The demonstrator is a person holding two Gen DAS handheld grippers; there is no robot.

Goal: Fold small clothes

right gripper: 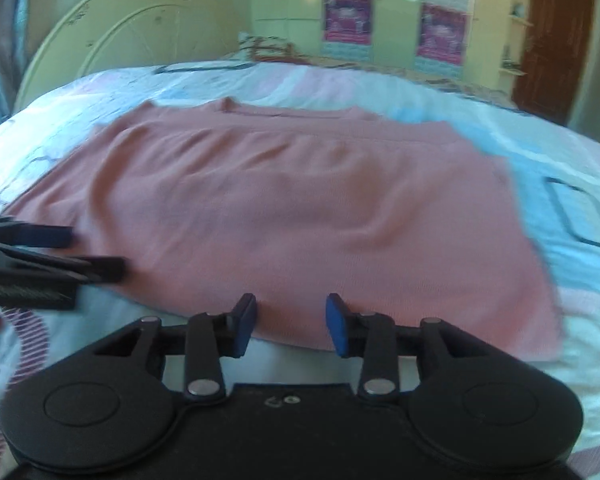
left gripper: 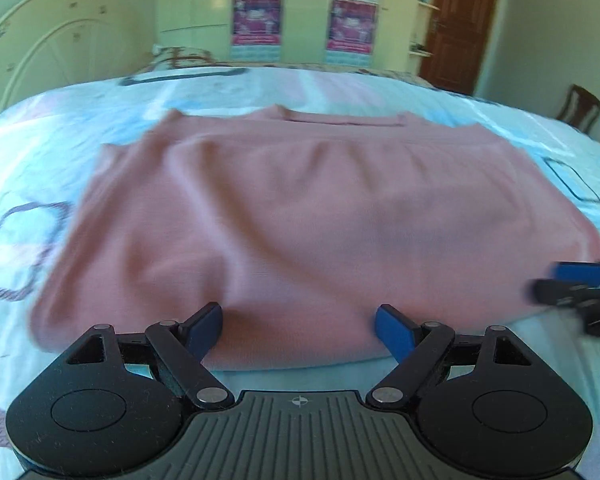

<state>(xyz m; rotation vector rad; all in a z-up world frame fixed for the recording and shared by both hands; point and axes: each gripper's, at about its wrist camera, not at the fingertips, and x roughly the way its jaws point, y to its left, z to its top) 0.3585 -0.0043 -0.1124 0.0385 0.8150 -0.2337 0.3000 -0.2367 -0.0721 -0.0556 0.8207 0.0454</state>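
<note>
Left wrist view: soft, light shirt (left gripper: 300, 216); left gripper (left gripper: 299, 330) and right gripper (right gripper: 291, 326) apart, empty; probably pinch its near hem.

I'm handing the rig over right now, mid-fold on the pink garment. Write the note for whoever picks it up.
Left gripper: open wide, empty, at the near hem of the pink garment.
Right gripper: jaws partly apart, nothing pinched, also at the near hem, further right.
Garment: lies on the patterned bedsheet, mostly flat with slight wrinkles, neckline at the far side; an upper layer's edge runs across just short of the neckline, so one fold looks made.
Done: that first fold, apparently.
Left: grasp the near edge and finish folding. Frames are motion-blurred; check the edges first.
</note>
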